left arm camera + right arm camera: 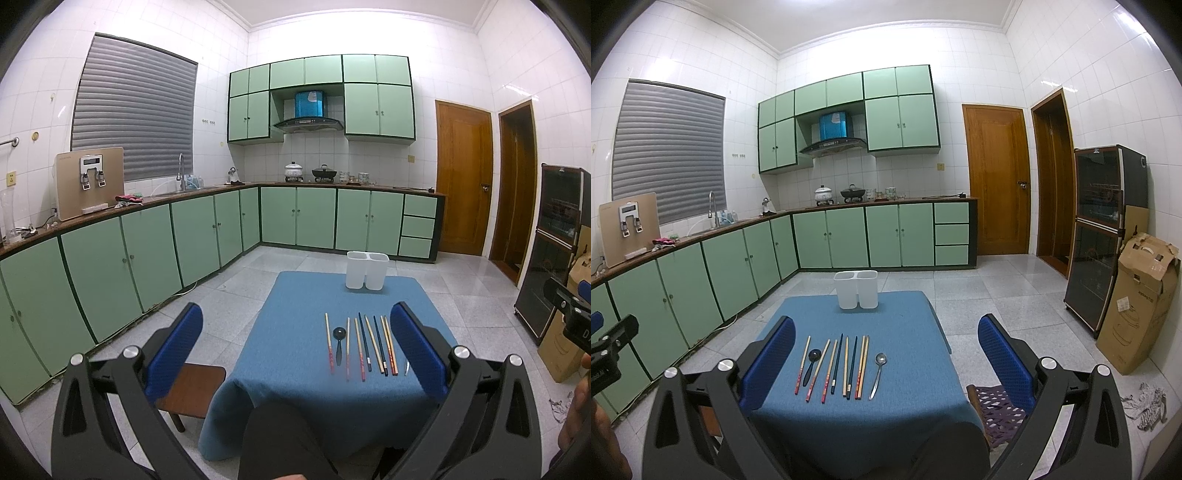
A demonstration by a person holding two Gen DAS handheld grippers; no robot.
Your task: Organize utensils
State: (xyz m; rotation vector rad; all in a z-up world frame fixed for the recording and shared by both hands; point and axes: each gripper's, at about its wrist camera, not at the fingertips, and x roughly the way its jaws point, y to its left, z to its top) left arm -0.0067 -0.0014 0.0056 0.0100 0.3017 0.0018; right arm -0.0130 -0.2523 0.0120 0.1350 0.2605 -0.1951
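A small table with a blue cloth [295,398] [905,332] holds a row of several chopsticks [364,345] [846,363], a black spoon [339,341] [812,363] and a metal spoon [878,373] [406,368]. A white two-compartment holder [366,270] [856,289] stands at the table's far edge. My left gripper [295,350] is open and empty, held above the near side of the table. My right gripper [886,354] is open and empty, also above the near side, with the utensils between its fingers in view.
Green kitchen cabinets [147,254] run along the left and back walls. A brown stool [192,387] stands left of the table, a woven stool [997,406] on its right. A dark cabinet [1100,236] and a cardboard box [1137,302] stand at the right wall.
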